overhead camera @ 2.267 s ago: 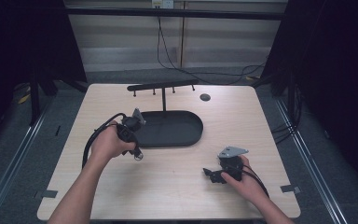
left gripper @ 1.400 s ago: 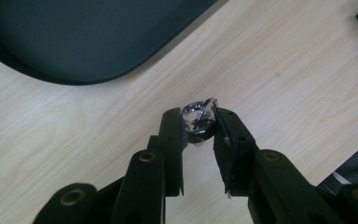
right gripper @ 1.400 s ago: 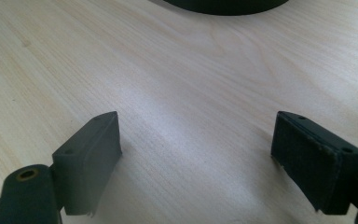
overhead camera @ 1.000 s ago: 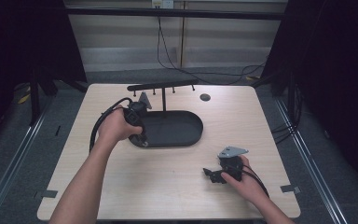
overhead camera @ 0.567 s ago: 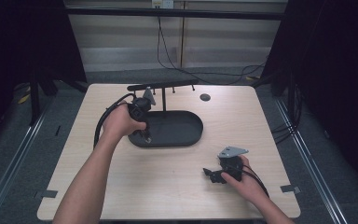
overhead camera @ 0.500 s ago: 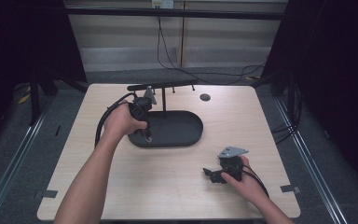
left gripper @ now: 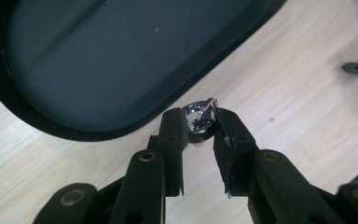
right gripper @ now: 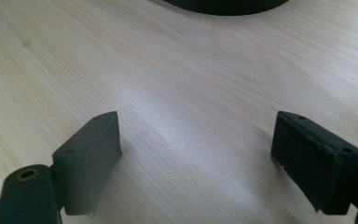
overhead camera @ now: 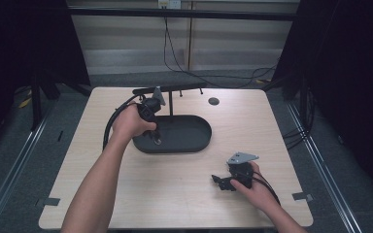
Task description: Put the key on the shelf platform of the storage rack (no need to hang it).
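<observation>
Progress looks partial: left gripper (left gripper: pixel 199 122) pinches a small silver ring (left gripper: pixel 200 113) just above the black tray's (overhead camera: pixel 194 143) near rim; right gripper (right gripper: pixel 196 158) rests wide open, well clear of that tray; placing remains

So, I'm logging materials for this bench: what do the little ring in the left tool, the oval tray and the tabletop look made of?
Ring: polished metal, probably; it is silvery with bright mirror glints. Oval tray: matte black, plastic or coated metal; a smooth, dull surface with soft sheen leaves it open. Tabletop: pale wood or wood-look laminate, with fine straight grain lines.
</observation>
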`<state>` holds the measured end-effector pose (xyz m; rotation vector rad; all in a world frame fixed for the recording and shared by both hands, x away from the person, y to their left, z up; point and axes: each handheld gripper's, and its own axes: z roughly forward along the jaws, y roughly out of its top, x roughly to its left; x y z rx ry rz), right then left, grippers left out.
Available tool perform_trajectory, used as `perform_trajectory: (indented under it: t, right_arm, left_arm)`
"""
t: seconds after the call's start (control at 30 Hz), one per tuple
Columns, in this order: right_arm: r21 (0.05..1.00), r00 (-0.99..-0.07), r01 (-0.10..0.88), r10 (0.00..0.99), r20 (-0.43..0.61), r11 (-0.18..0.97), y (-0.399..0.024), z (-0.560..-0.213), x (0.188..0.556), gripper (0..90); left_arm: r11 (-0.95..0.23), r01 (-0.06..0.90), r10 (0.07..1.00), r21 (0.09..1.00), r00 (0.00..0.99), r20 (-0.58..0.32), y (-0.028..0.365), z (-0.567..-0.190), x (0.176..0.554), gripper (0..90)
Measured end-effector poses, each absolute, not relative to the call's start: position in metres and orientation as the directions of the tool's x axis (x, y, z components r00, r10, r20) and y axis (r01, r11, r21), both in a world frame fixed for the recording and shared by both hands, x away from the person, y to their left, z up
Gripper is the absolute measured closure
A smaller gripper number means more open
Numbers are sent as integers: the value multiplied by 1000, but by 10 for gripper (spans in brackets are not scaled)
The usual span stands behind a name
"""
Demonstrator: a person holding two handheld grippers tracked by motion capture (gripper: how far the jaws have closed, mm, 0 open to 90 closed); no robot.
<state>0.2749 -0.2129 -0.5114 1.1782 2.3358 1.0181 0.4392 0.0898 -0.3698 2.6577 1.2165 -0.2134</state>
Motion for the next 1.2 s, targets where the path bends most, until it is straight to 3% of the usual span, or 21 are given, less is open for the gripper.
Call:
perform_trajectory:
  t: [1.2]
  right_arm:
    - [724,-602,560,798,22,402,-213,-511,275,152]
  left_arm:
    - [-616,778,757,121,628,-182,74,-406,459,732]
